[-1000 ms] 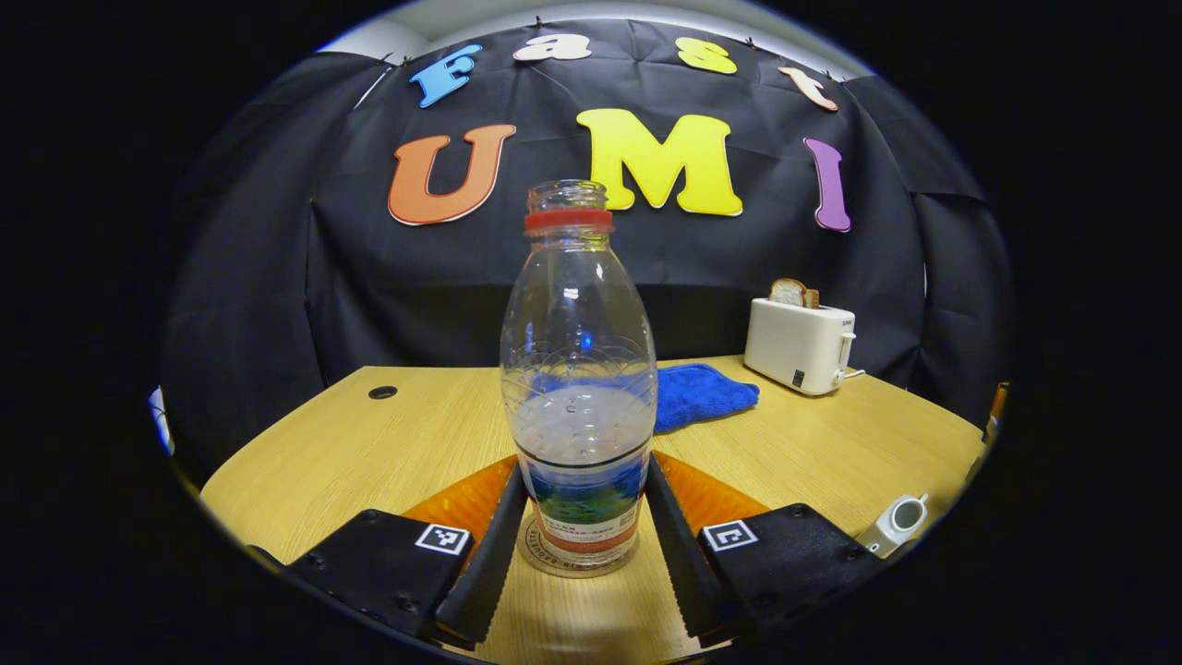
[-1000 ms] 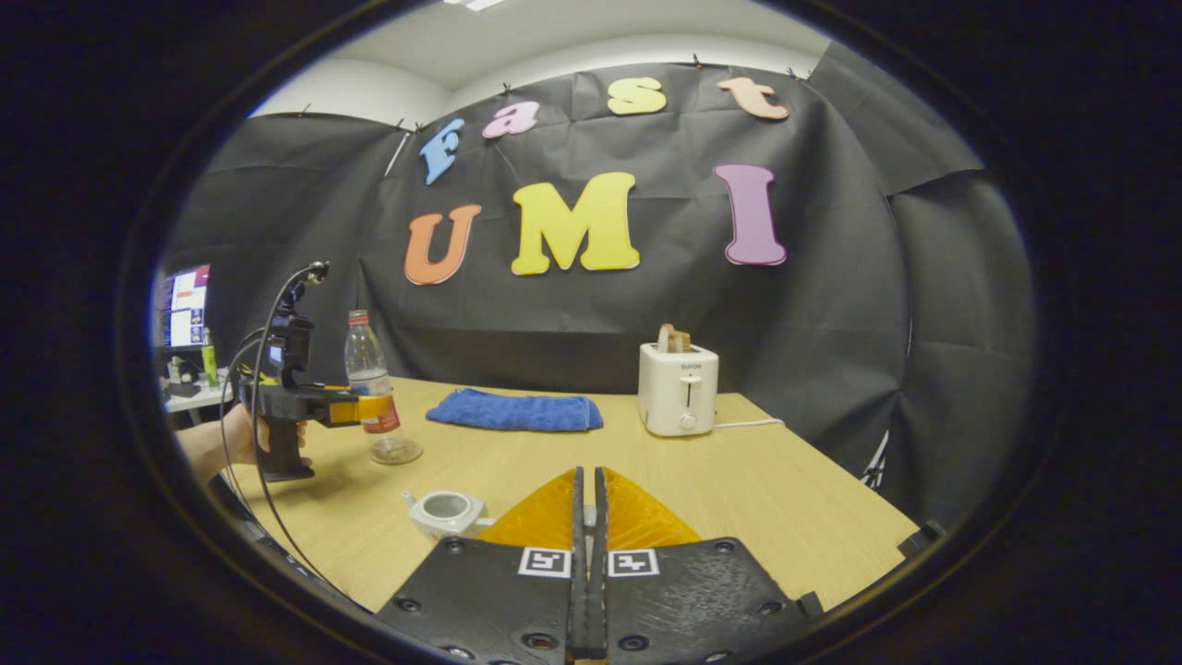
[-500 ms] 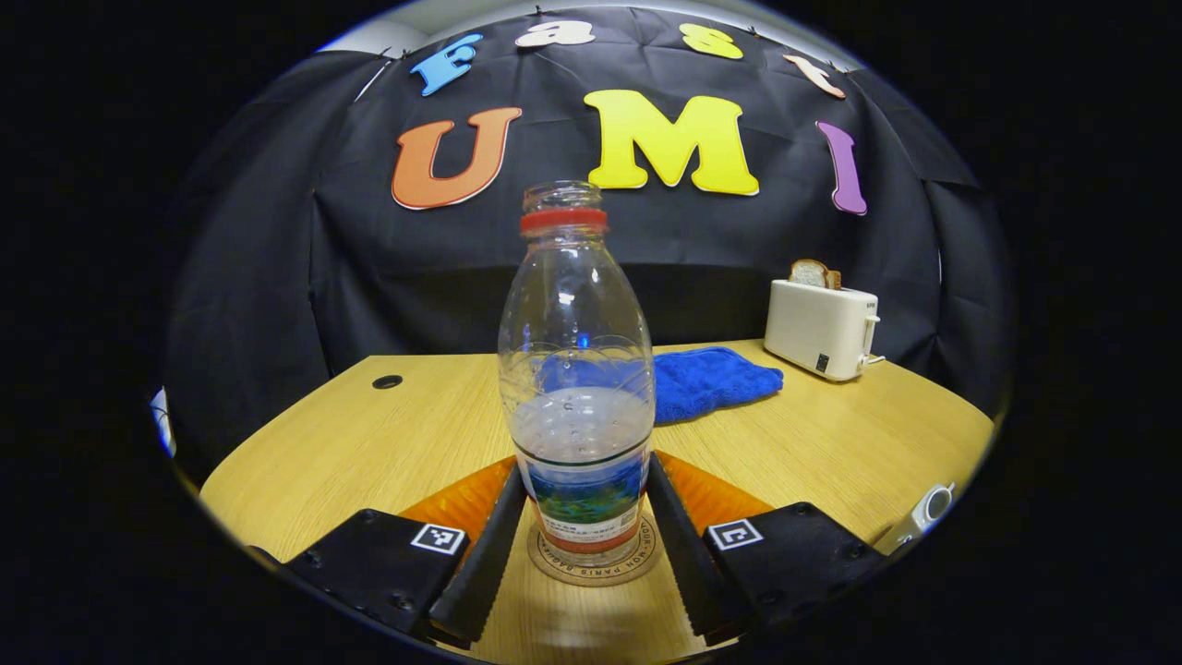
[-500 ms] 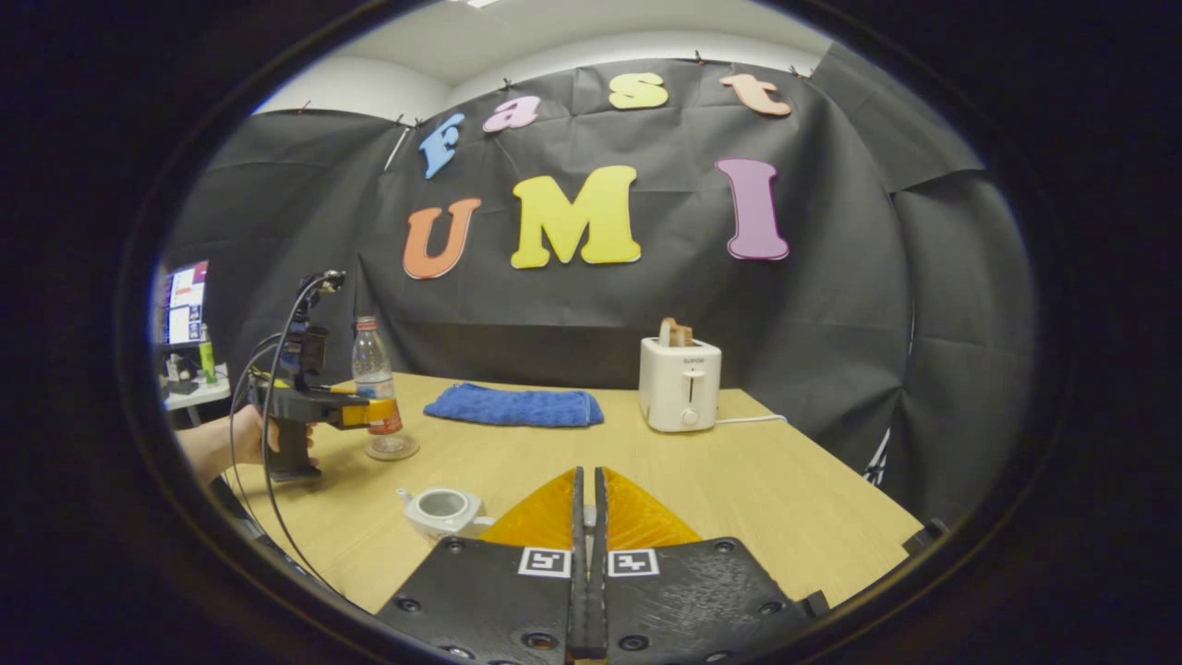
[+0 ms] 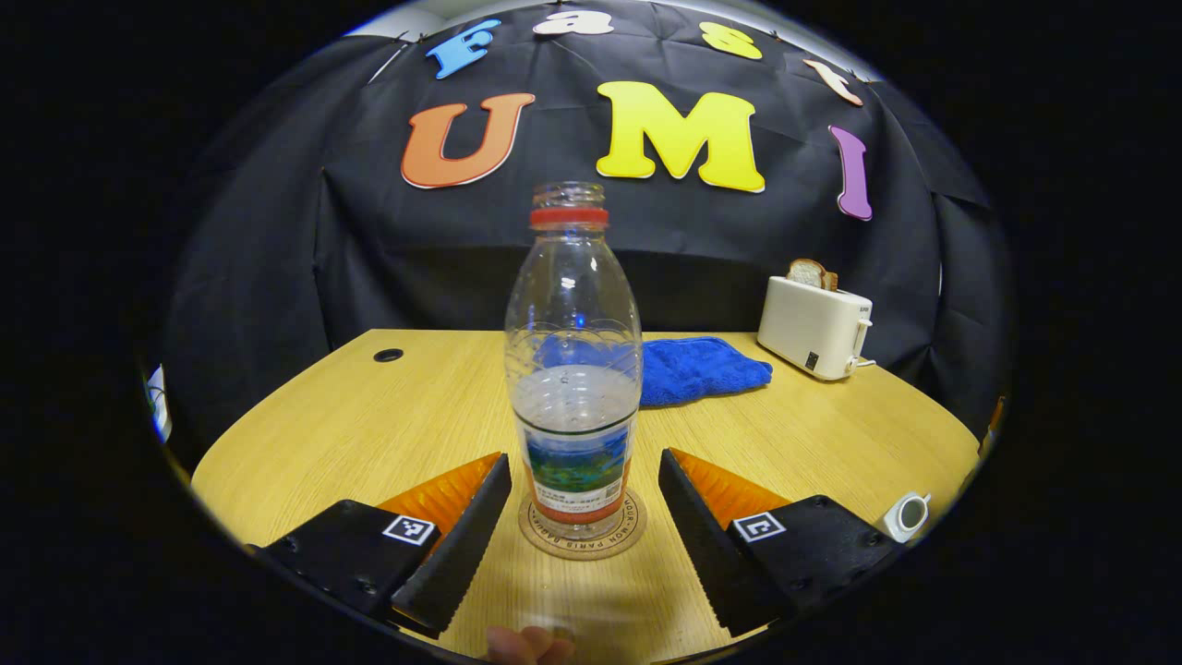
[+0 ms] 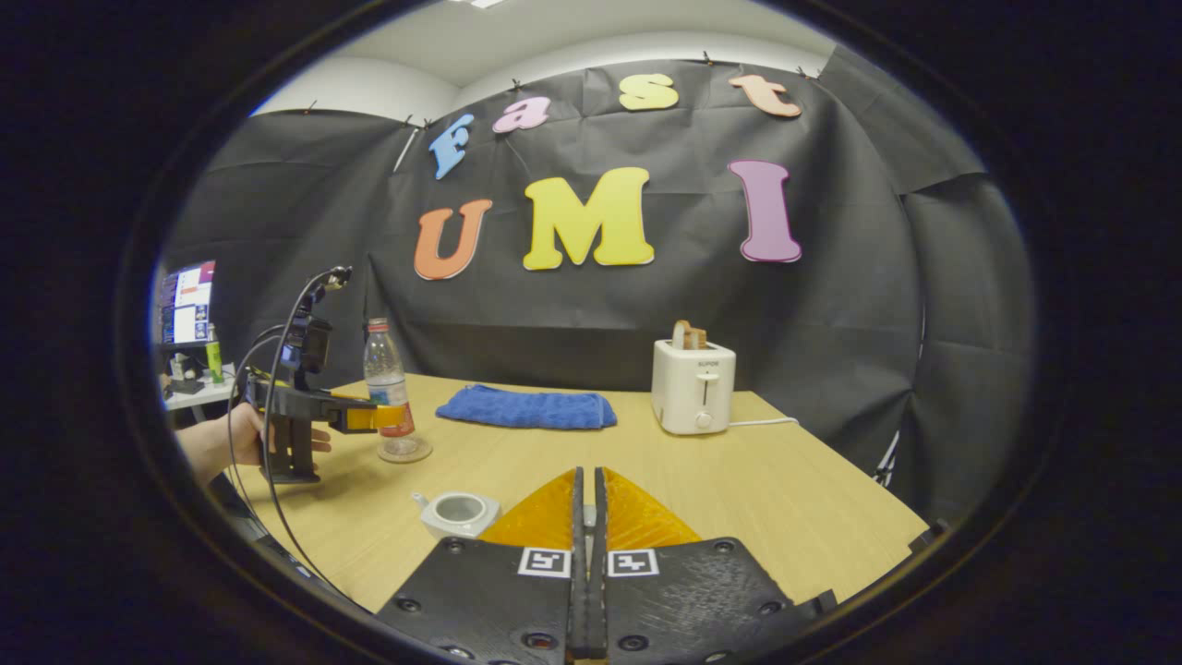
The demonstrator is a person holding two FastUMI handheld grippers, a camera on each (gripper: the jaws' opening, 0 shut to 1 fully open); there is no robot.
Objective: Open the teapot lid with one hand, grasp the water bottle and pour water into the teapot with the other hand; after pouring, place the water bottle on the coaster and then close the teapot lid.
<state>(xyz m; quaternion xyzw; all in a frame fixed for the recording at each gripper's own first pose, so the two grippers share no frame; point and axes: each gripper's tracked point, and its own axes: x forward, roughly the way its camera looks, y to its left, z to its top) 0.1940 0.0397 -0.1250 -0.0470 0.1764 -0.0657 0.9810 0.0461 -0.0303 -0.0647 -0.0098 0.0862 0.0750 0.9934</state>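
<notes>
While upright on the coaster [image 5: 582,540], capless water bottle [image 5: 574,369], part full, between spread left jaws; right jaws closed.

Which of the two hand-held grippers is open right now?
The left hand-held gripper: its fingers stand apart on either side of the bottle. The right hand-held gripper has its fingers pressed together.

Left hand-held gripper [image 5: 574,528] spread wide, fingers clear of the water bottle [image 5: 574,369], which stands upright on the coaster [image 5: 582,540].
</notes>
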